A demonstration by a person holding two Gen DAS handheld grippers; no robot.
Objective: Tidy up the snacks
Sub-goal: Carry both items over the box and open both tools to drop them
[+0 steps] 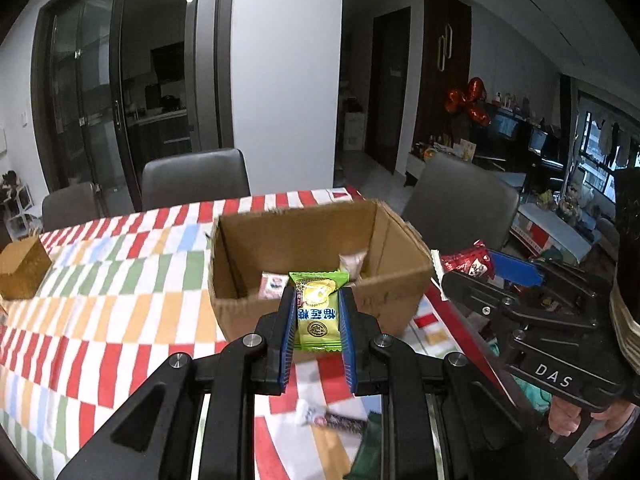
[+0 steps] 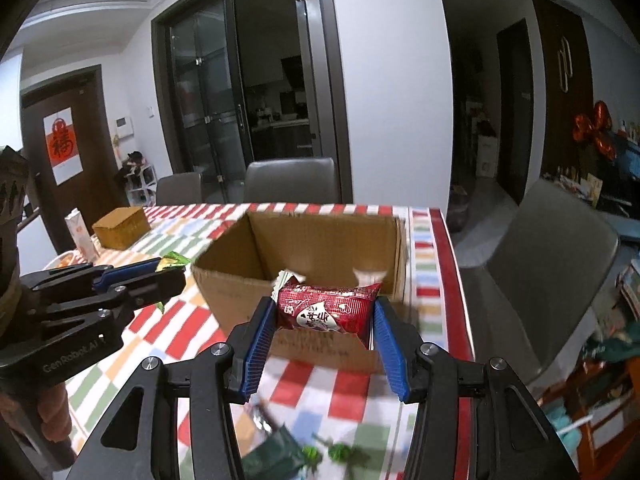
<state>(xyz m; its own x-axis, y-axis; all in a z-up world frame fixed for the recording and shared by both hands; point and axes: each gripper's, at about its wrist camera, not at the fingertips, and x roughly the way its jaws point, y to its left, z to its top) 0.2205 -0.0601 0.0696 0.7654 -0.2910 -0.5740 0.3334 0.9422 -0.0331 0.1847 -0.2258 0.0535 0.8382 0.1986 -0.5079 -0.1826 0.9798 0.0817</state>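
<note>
- While we look along the left gripper [image 1: 317, 312], we find its blue pads [image 1: 289, 332] pressed against both long edges of the green snack packet [image 1: 318, 312], which stands upright between them, its top reaching just above the fingertips.
- Just past that packet sits the open cardboard box [image 1: 384, 304] on the checked tablecloth [image 1: 120, 304]; the packet hangs in front of the box's near wall, its top level with the rim.
- Inside the box we spot a small white-and-pink packet [image 1: 273, 285] by the near wall and a pale packet [image 1: 352, 264] toward the right corner.
- Below our left gripper, on the cloth, a dark-wrapped bar [image 1: 332, 422] lies blurred.
- Far left on the table, a brown box [image 1: 22, 268] stands well apart from everything.
- Moving right, we have the right gripper [image 2: 326, 314] with its fingers spread wider, clamped on the two short ends of the red snack packet [image 2: 326, 308], which lies crosswise between the pads.
- That red packet is up at the near rim of the cardboard box, right of the green one.
- From the left camera, the right gripper shows beside the box's right corner, red packet at its tip.
</note>
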